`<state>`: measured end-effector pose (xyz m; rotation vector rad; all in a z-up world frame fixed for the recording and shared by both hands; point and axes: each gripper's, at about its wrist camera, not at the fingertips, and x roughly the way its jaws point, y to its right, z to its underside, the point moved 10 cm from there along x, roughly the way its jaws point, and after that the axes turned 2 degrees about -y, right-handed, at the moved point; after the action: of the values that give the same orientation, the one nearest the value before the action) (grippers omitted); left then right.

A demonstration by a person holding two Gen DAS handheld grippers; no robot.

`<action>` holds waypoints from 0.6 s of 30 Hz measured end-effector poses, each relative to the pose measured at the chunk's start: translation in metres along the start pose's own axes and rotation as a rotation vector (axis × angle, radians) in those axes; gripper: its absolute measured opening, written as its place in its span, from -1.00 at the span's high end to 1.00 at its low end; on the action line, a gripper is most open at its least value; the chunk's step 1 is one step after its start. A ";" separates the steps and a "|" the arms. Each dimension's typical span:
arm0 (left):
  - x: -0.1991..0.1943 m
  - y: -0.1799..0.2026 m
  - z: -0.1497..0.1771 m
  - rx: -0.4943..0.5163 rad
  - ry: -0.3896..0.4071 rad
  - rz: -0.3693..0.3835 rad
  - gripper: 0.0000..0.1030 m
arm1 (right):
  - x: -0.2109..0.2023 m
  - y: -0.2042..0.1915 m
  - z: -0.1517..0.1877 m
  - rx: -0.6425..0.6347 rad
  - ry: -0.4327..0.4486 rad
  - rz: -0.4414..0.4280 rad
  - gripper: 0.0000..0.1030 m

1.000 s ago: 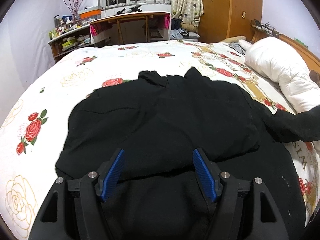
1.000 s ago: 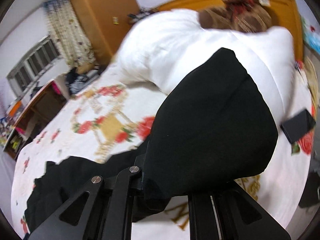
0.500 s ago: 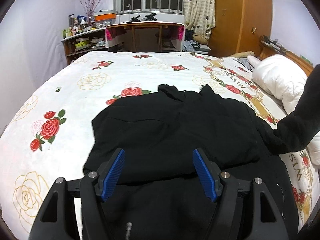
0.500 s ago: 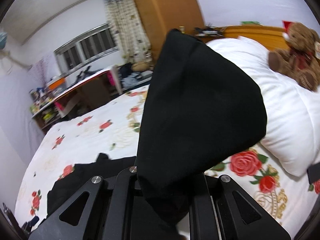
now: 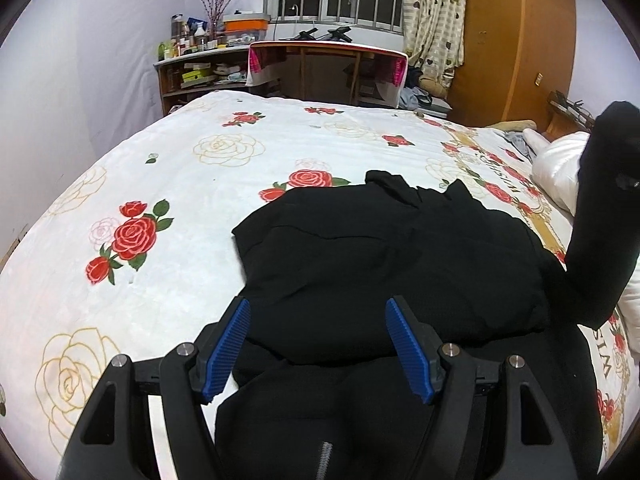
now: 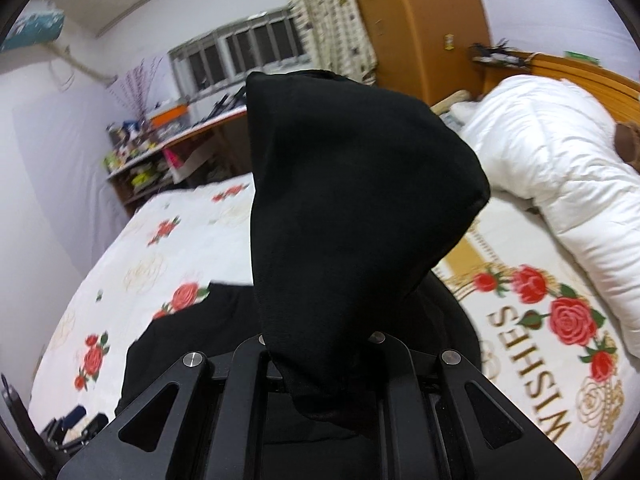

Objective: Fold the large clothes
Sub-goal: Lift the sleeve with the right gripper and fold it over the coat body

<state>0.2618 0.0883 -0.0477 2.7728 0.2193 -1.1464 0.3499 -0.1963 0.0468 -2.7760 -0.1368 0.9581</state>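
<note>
A large black garment (image 5: 380, 248) lies partly folded on the rose-print bed (image 5: 160, 200). My left gripper (image 5: 318, 308) hovers over its near part, blue pads (image 5: 408, 348) wide apart with nothing pinched between them. My right gripper (image 6: 320, 360) is shut on the garment's black sleeve (image 6: 352, 200), which stands up in front of the camera and hides the fingertips. In the left wrist view that lifted sleeve (image 5: 600, 216) rises at the right edge, above the garment's body. The body (image 6: 192, 344) spreads below in the right wrist view.
A white duvet (image 6: 560, 160) is piled at the head of the bed on the right, by a wooden headboard (image 6: 580, 68). A desk (image 5: 320, 68) and cluttered shelves (image 5: 192, 64) stand beyond the foot. A wardrobe (image 5: 520, 40) fills the far right corner.
My right gripper has swung away from the duvet with the sleeve, lifting it up over the garment. My left gripper has drifted left, so the garment now lies further right in its view.
</note>
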 end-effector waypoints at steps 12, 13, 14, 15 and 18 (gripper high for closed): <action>0.015 -0.010 0.004 -0.008 -0.015 0.010 -0.40 | 0.064 -0.046 0.080 -0.083 -0.169 -0.044 0.77; 0.017 -0.010 0.005 -0.008 -0.016 0.012 -0.40 | 0.067 -0.049 0.084 -0.088 -0.180 -0.045 0.77; 0.018 -0.010 0.005 -0.008 -0.017 0.013 -0.40 | 0.073 -0.053 0.091 -0.094 -0.195 -0.048 0.77; 0.019 -0.010 0.006 -0.008 -0.018 0.013 -0.40 | 0.079 -0.056 0.099 -0.102 -0.211 -0.051 0.77; 0.024 -0.010 0.007 -0.008 -0.023 0.016 -0.40 | 0.094 -0.064 0.117 -0.120 -0.259 -0.054 0.75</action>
<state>0.2715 0.0993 -0.0704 2.7482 0.1987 -1.1702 0.3493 -0.1008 -0.0856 -2.7245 -0.3154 1.3332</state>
